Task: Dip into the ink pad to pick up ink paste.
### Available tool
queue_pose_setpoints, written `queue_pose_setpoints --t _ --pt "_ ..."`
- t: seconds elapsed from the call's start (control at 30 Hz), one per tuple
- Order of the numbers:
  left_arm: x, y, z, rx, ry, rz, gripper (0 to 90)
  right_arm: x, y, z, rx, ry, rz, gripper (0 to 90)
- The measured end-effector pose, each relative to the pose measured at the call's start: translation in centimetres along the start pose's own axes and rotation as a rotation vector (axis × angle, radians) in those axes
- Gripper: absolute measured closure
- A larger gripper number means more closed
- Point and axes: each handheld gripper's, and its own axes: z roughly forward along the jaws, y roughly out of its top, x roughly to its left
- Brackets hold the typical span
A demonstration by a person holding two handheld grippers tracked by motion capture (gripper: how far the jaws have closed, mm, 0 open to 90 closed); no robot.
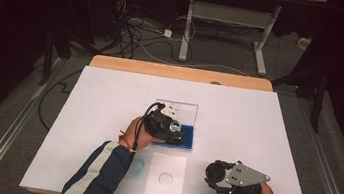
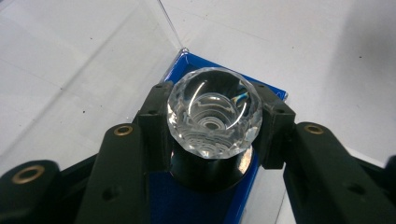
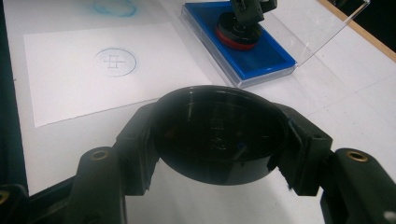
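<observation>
Clear faceted glass forms the knob of the stamp (image 2: 215, 112), which the left gripper (image 2: 215, 126) clamps between its two black jaws, one jaw on either side of the knob; below the knob the stamp's dark round base rests on the blue ink pad (image 2: 196, 205). Seen from the high view, the left gripper (image 1: 168, 127) stands over the ink pad (image 1: 186, 136) near the middle of the white table sheet (image 1: 256, 133), with the pad's transparent lid (image 1: 183, 111) raised open behind it. From the right gripper view, the stamp (image 3: 239, 30) sits on the ink pad (image 3: 252, 58) with a red band around its base, and the lid (image 3: 322, 28) leans away toward the table's wooden edge. The right gripper (image 3: 219, 140) holds a black round cap (image 3: 219, 135), its jaws closed against the cap's two sides; in the high view this gripper (image 1: 222, 177) lies at the lower right of the sheet, well apart from the ink pad. A white paper (image 1: 165, 179) lies between the two hands and bears a round blue stamped mark (image 3: 115, 61); a smeared blue ring (image 1: 137, 166) marks the sheet just beside the paper.
</observation>
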Motion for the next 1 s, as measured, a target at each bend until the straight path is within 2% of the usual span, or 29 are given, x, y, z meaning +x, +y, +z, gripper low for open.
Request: queue_pose_setpoints --t 0.3,0.67,1.0 --pt "-0.3 -0.07 0.01 0.004 0.011 0.013 53.8 0.03 -0.01 0.01 -0.001 0.001 0.002 38.3" --pt "-0.23 -0.17 0.26 -0.015 0.008 -0.019 53.7 0.08 -0.01 0.03 0.001 0.004 0.006 38.3" --pt "-0.19 -0.03 0.15 0.013 0.008 -0.007 53.8 0.05 0.01 0.02 0.0 0.003 0.002 38.4"
